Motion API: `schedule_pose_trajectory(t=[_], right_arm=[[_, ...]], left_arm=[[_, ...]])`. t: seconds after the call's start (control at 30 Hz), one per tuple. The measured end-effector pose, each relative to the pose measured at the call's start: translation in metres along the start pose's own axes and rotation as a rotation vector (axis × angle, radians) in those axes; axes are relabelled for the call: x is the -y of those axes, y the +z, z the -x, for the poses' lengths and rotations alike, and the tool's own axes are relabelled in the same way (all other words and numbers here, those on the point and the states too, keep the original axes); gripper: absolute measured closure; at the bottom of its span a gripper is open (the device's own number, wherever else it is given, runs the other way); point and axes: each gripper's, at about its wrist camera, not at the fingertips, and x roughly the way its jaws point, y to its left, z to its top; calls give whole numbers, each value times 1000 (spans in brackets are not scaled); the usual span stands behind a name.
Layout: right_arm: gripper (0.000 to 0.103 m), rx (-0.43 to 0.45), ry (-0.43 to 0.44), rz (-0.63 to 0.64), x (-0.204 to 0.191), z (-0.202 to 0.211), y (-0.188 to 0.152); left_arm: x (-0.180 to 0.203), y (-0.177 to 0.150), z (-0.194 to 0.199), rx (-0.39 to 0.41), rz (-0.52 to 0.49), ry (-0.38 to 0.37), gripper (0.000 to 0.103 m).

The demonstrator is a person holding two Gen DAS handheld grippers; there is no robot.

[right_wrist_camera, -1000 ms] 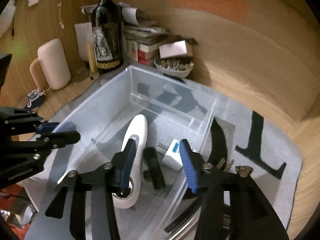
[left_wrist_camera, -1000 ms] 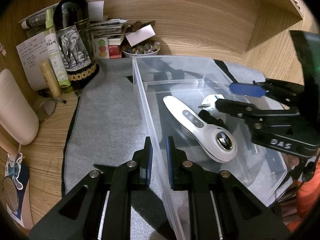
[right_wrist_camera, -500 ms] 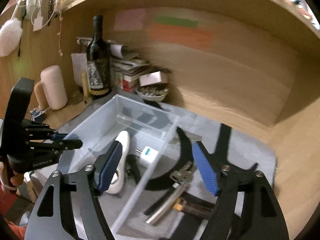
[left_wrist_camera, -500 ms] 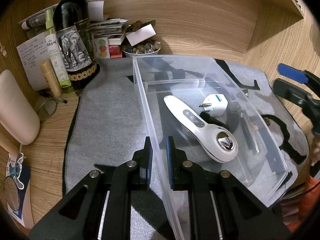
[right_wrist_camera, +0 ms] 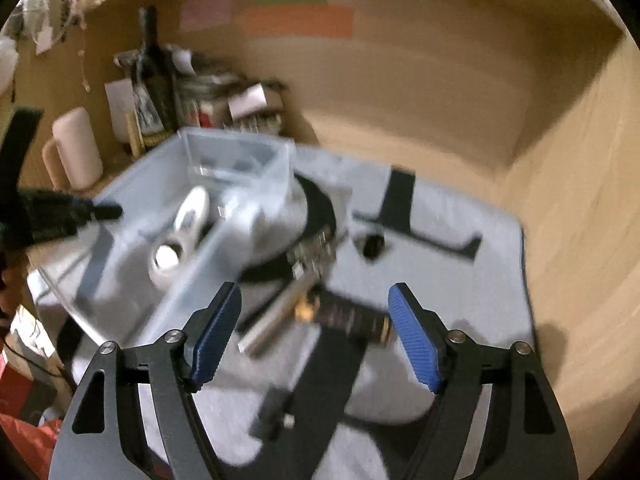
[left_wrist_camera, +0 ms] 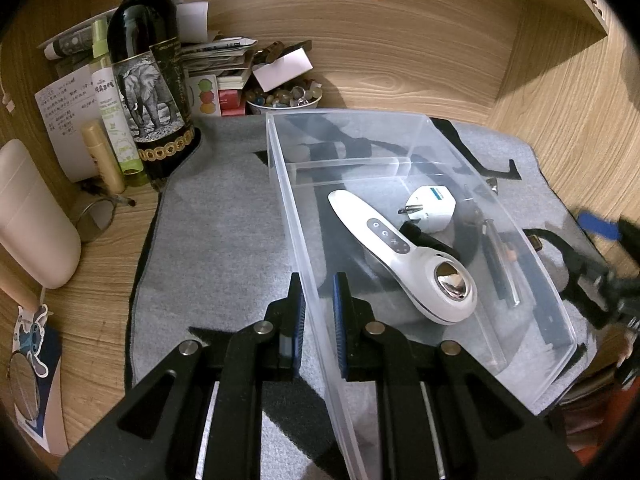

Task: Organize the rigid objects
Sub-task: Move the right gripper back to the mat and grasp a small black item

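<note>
A clear plastic bin [left_wrist_camera: 288, 208] stands on a grey mat [left_wrist_camera: 216, 232]. In it lie a white handheld device [left_wrist_camera: 400, 248], a white plug adapter [left_wrist_camera: 434, 208] and a black piece [left_wrist_camera: 428, 238]. My left gripper [left_wrist_camera: 319, 312] is shut on the bin's near left wall. My right gripper [right_wrist_camera: 316, 336] is open and empty, to the right of the bin [right_wrist_camera: 224, 188], above a silver bar [right_wrist_camera: 276, 324] and a dark cylinder [right_wrist_camera: 352, 318] on the mat; it also shows at the left wrist view's right edge [left_wrist_camera: 600, 248]. The right wrist view is blurred.
A wine bottle [left_wrist_camera: 148, 80], a spray bottle [left_wrist_camera: 114, 108], papers and a bowl of stones [left_wrist_camera: 286, 98] crowd the back left corner. A pale pink container [left_wrist_camera: 32, 220] stands at the left. Wooden walls close in behind and to the right. Keys [right_wrist_camera: 316, 252] lie on the mat.
My right gripper has pulled out of the bin, moved right over the mat and opened wider. The left gripper has stayed clamped on the bin wall.
</note>
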Motion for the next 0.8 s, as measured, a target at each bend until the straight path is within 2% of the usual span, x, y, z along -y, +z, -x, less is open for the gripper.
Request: schedule_pose_trajectory(t=[0.2,0.4,0.5,0.67,0.8], right_arm=[[30,-125,28,-65,1,-16,-39],[31,-149,37,-106,-1,-24,-57],[46,-133,19,-100,-3,-21,-60],[80,-130,18,-104,0,-15,-63],[80,-130,26,-121,4,-15,-62]], left_arm=[[0,0,0,0,0,0,90],[1,0,0,0,1,1,90],[0,0,0,1,2,2,90],[1,0,0,0,1,2,90],[1,0,0,0,1,3,90]])
